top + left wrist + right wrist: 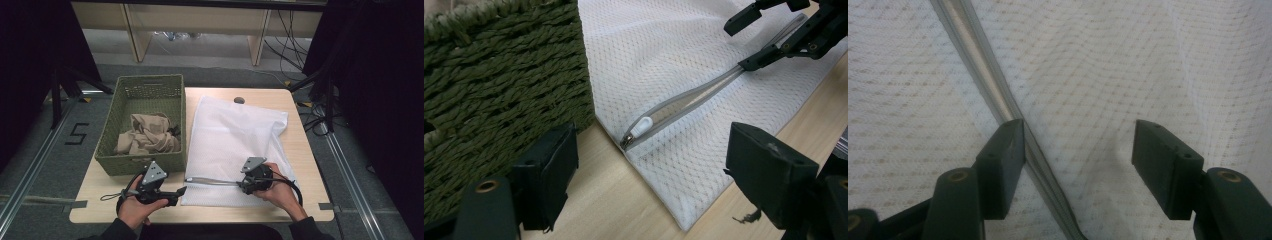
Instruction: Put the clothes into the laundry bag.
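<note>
Both tongs [181,190] [239,184] wide at white mesh bag [235,135]; beige cloth [147,135] in green basket [150,86].

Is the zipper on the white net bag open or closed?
Open, at least partly: the zipper gapes along the white net bag, with its pull at the corner end.

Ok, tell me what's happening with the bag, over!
Left tool open, short of zipper pull. Right tool open over mesh bag, one jaw by zipper. Basket close alongside; nothing blocking.
</note>
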`<move>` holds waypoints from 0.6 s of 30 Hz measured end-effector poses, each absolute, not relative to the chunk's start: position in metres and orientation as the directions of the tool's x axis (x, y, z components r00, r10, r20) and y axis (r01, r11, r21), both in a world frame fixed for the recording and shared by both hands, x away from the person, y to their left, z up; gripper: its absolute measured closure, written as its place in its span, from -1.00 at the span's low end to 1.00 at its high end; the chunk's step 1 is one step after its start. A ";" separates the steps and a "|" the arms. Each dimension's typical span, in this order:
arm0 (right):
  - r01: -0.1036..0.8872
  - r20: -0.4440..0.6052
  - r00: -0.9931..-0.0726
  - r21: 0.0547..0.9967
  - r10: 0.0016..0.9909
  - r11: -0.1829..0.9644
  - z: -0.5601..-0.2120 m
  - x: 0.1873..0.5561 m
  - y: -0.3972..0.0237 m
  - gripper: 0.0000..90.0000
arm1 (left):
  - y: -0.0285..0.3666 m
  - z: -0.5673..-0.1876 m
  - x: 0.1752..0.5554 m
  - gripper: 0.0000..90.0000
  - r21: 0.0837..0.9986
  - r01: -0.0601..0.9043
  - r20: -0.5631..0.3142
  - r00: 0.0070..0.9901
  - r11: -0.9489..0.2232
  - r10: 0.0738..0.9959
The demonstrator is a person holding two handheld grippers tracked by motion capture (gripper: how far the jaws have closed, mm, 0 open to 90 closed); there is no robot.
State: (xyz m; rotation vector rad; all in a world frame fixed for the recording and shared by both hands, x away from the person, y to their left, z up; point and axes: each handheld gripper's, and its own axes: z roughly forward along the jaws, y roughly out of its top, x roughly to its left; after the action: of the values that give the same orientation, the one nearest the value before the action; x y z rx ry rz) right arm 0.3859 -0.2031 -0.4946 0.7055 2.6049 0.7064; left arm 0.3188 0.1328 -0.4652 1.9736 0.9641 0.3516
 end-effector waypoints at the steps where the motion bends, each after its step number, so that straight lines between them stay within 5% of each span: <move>1: 0.371 -0.189 -0.826 0.526 0.531 0.765 -0.493 0.389 -0.204 -0.10 | 0.134 -0.465 0.319 -0.53 0.811 0.491 -0.111 0.663 -0.318 0.740; 9: 0.387 -0.270 -0.772 0.519 0.576 0.762 -0.492 0.405 -0.216 -0.02 | 0.133 -0.465 0.319 -0.53 0.811 0.495 -0.118 0.660 -0.311 0.742; 18: 0.370 -0.206 -0.816 0.533 0.541 0.761 -0.494 0.406 -0.213 0.27 | 0.133 -0.465 0.319 -0.52 0.815 0.488 -0.112 0.661 -0.312 0.742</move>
State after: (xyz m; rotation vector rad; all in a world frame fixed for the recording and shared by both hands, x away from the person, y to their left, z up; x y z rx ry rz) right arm 0.4064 -0.2128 -0.4938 0.6995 2.6092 0.6849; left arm 0.3195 0.1325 -0.4650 1.9778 0.9573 0.3565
